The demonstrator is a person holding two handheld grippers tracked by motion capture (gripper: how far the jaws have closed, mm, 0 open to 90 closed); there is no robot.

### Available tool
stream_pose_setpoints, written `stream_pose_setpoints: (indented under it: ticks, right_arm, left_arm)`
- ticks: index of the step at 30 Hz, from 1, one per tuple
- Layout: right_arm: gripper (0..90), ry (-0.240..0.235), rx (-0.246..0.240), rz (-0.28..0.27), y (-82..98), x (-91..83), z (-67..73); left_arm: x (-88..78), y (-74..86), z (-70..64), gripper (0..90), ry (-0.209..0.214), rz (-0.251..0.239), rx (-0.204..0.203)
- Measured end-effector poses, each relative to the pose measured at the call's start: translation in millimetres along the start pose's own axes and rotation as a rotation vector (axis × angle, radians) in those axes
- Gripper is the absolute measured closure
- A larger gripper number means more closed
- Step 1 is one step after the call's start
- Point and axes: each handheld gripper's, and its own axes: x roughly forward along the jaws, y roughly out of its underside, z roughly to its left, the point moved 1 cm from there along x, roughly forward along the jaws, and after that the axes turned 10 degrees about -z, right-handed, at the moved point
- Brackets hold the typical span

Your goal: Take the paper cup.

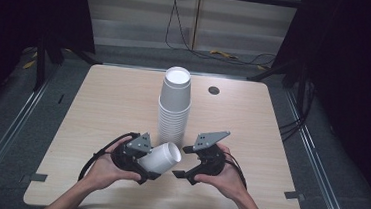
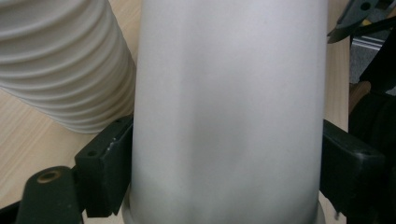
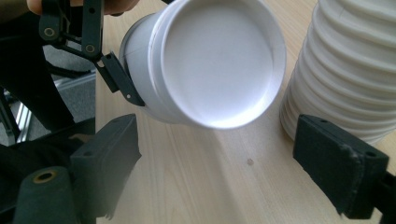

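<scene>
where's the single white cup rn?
In the high view the single cup lies tipped on its side in the left tool, near the table's front edge, just before the cup stack, mouth toward the right tool.

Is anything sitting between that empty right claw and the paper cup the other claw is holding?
Nothing visible: only bare table lies between the right gripper and the cup. The stack of cups stands off to one side.

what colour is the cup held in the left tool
White, plain, no print. The cup shows best in the right gripper view, held in the left tool.
</scene>
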Motion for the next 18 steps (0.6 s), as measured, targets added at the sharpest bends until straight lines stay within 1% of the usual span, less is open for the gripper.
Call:
stream_pose_setpoints:
  ticks: [1,2,3,4,5,6,7,9,10,11,12,13,14,15,18]
  right_arm:
    - [14.7,0.000,0.000,0.000,0.0,0.0,0.0]
    - [15.6,-0.007,-0.007,0.012,-1.1,2.1,0.0]
    - [17.0,-0.012,-0.012,0.021,-1.4,3.1,0.1]
    - [17.9,-0.017,-0.008,0.026,-1.4,3.9,0.5]
    - [19.3,-0.035,-0.003,0.031,-1.2,5.0,0.9]
    - [21.3,-0.043,-0.009,0.041,-1.1,5.8,1.7]
    - [21.1,-0.038,-0.022,0.045,-1.1,6.4,2.4]
    - [21.2,-0.034,-0.027,0.052,-1.6,6.7,2.8]
    - [21.2,-0.026,-0.038,0.051,-2.2,6.4,2.7]
    - [21.3,-0.030,-0.038,0.051,-3.0,6.1,3.3]
    - [21.3,-0.030,-0.038,0.051,-3.0,6.1,3.3]
    - [21.4,-0.041,-0.050,0.061,-4.5,7.8,4.2]
    - [21.1,-0.039,-0.054,0.069,-5.3,8.4,4.7]
    - [20.3,-0.033,-0.064,0.076,-5.9,9.1,4.6]
    - [19.4,-0.030,-0.069,0.087,-6.2,10.3,3.5]
  left_arm:
    - [0.0,0.0,0.0,16.4,0.000,0.000,0.000]
    - [2.1,0.2,-1.6,16.3,0.004,0.015,0.016]
    - [2.1,0.1,-2.5,16.4,0.008,0.029,0.021]
    - [1.8,-0.1,-3.5,16.4,0.011,0.035,0.017]
    - [1.9,0.0,-3.4,16.5,0.015,0.031,0.022]
    - [1.6,-0.4,-3.6,16.5,0.014,0.034,0.024]
    - [1.2,-0.6,-3.6,16.6,0.011,0.041,0.027]
    - [1.6,-0.5,-4.1,16.6,0.009,0.052,0.037]
    - [2.0,-0.4,-4.4,16.6,0.004,0.060,0.045]
    - [2.0,-0.4,-4.4,16.6,0.004,0.060,0.045]
    - [2.2,-0.4,-4.9,16.6,0.005,0.074,0.052]
    - [4.0,-0.5,-4.9,16.5,0.000,0.075,0.058]
    - [4.0,-0.5,-4.9,16.5,0.000,0.075,0.058]
    - [5.5,-1.8,-4.5,16.6,-0.009,0.080,0.065]
    - [5.6,-2.7,-4.1,16.5,-0.018,0.092,0.077]
